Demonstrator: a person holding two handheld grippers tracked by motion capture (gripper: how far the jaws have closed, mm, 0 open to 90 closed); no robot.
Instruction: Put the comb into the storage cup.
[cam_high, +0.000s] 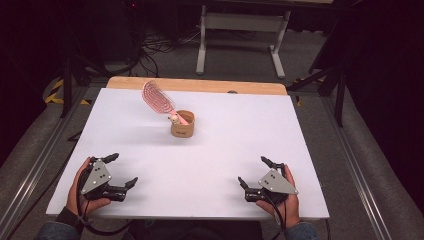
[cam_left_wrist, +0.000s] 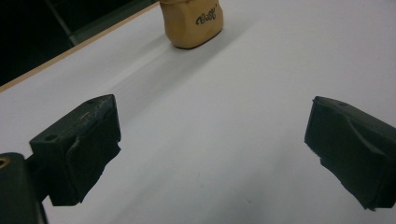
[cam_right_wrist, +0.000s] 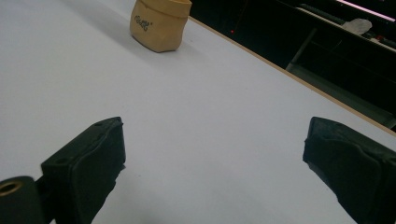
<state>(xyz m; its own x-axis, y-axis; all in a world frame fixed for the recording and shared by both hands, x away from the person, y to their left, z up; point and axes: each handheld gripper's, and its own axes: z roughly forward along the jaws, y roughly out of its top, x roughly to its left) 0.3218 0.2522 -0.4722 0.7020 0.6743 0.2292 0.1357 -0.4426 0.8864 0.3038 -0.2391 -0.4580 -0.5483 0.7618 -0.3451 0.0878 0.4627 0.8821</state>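
Observation:
A small tan cup (cam_high: 183, 124) stands upright past the middle of the white tabletop (cam_high: 225, 150). A pink hairbrush (cam_high: 158, 98) leans out of it to the left, handle down in the cup. My left gripper (cam_high: 123, 170) rests near the front left edge, open and empty, held by a hand. My right gripper (cam_high: 253, 172) rests near the front right, also open and empty. The tan cup (cam_left_wrist: 192, 22) shows far ahead between the left jaws, and the same cup (cam_right_wrist: 160, 24) appears at the upper left of the right gripper view. Both grippers lie well short of the cup.
A wooden strip (cam_high: 200, 85) borders the table's far edge. Beyond it stand a white metal frame (cam_high: 242, 37) and tangled cables (cam_high: 155, 47) on the floor. Metal rails (cam_high: 30, 175) run along both sides of the table.

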